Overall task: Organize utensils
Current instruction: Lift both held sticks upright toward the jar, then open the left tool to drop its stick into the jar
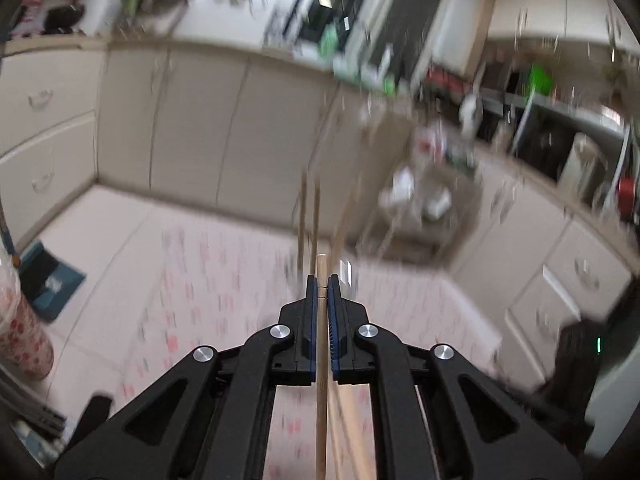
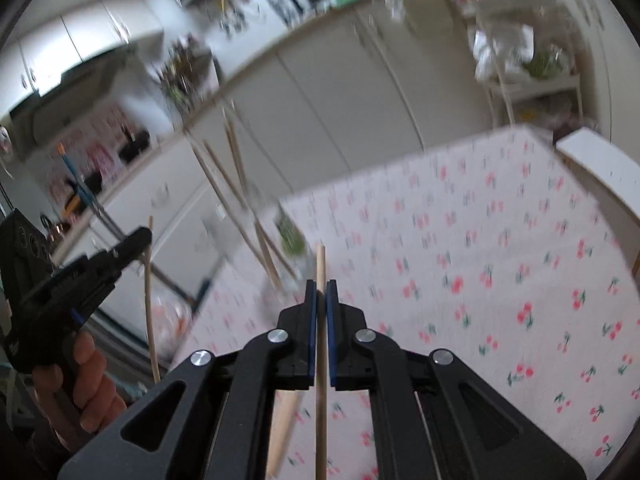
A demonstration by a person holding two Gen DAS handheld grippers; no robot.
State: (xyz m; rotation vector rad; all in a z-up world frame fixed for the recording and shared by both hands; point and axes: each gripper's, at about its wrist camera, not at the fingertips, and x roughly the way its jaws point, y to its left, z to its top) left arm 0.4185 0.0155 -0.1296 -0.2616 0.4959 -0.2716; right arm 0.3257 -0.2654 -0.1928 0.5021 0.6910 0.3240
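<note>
left tool (image 1: 322, 280): pinching a wooden chopstick (image 1: 321, 360), lower centre | right tool (image 2: 321, 284): pinching its own wooden stick (image 2: 320, 360), lower centre | more sticks (image 2: 224, 184): blurred, left of centre, above cherry-print worktop (image 2: 480, 260) | hand (image 2: 80, 380): lower left.

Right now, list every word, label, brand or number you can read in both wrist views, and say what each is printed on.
None can be read.
Teal box on the floor: a pale mark, too blurred to read.
Pink-and-white wall covering: pattern only, smeared by motion.
Cherry-print tablecloth: pictures, no lettering.
</note>
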